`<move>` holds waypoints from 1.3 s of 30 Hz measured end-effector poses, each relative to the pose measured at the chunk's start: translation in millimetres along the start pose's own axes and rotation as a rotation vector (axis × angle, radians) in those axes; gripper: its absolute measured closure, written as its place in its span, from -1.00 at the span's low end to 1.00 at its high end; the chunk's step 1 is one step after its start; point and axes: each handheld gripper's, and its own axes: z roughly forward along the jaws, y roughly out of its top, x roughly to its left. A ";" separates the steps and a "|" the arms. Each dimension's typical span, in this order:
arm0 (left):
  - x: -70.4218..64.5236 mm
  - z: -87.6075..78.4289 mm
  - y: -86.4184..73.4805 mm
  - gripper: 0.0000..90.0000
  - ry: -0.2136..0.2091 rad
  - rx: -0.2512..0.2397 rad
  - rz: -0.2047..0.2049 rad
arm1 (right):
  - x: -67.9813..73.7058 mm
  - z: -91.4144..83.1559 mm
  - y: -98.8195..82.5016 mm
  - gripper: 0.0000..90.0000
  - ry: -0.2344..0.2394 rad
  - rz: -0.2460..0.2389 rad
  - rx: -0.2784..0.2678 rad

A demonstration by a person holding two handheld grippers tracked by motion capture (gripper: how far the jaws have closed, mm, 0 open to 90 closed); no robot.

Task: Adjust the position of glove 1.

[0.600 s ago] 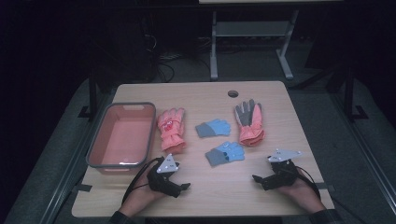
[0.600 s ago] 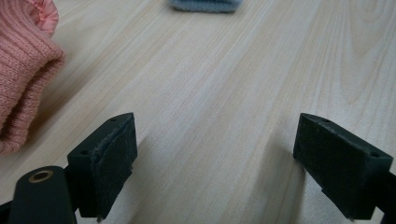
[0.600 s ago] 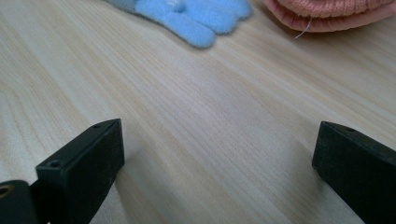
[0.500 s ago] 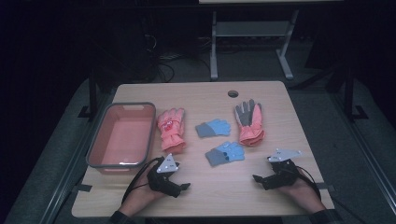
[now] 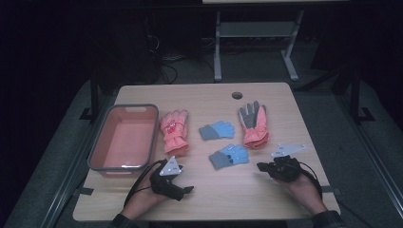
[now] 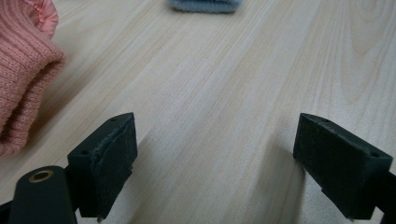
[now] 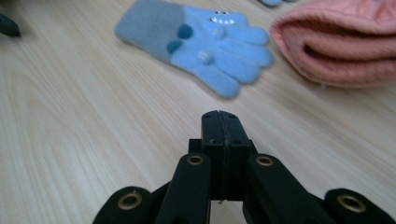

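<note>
Two pairs of gloves lie on the wooden table [image 5: 209,199]. A pink glove [image 5: 174,131] lies left, and a pink glove with a grey palm [image 5: 254,124] lies right. Between them are two small blue gloves, one farther back [image 5: 217,129] and one nearer [image 5: 229,156]. My left gripper [image 5: 184,189] rests on the table below the left pink glove, jaws wide open [image 6: 215,163] over bare wood, with the pink knit cuff [image 6: 23,70] at its left. My right gripper [image 5: 260,166] rests at the front right, shut [image 7: 223,122] on nothing, pointing at the nearer blue glove [image 7: 201,39] and a pink cuff [image 7: 341,42].
A pink bin with a grey rim [image 5: 127,107] stands empty on the table's left side. A round cable hole [image 5: 237,95] sits near the far edge. Bare wood lies between the two grippers along the front edge. Beyond the table stands a metal frame [image 5: 217,47] on a dark floor.
</note>
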 end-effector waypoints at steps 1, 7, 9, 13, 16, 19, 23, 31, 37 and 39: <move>-0.4 -0.4 -0.3 -0.71 0.001 0.000 -0.004 | -0.3 5.2 7.1 1.00 0.026 -0.002 0.001; 0.2 1.4 1.0 -0.71 0.002 -0.001 -0.005 | 8.3 20.8 31.2 1.00 0.063 -0.042 -0.013; 0.1 1.4 1.3 -0.71 0.003 0.001 -0.005 | 9.5 24.2 35.2 1.00 0.072 -0.047 -0.018; 0.4 1.7 1.4 -0.71 0.004 0.000 -0.004 | 16.2 41.2 55.3 1.00 0.104 -0.072 -0.027; 0.1 1.9 1.7 -0.71 0.005 0.000 -0.007 | 18.7 54.4 65.3 1.00 0.113 -0.078 -0.011; 0.1 2.0 1.7 -0.71 0.004 -0.001 -0.007 | 19.9 62.4 71.4 1.00 0.114 -0.085 -0.011; 0.1 2.2 1.9 -0.71 0.004 -0.002 -0.008 | 22.2 77.8 79.8 1.00 0.123 -0.092 0.010; 0.2 2.1 1.8 -0.71 0.004 0.000 -0.007 | 27.2 99.7 83.0 1.00 0.131 -0.128 0.066; 0.1 2.2 1.8 -0.71 0.005 -0.001 -0.008 | 31.8 100.7 79.5 1.00 0.167 -0.147 0.090; 0.1 2.2 1.8 -0.71 0.005 -0.001 -0.008 | 35.0 99.3 78.3 1.00 0.181 -0.159 0.099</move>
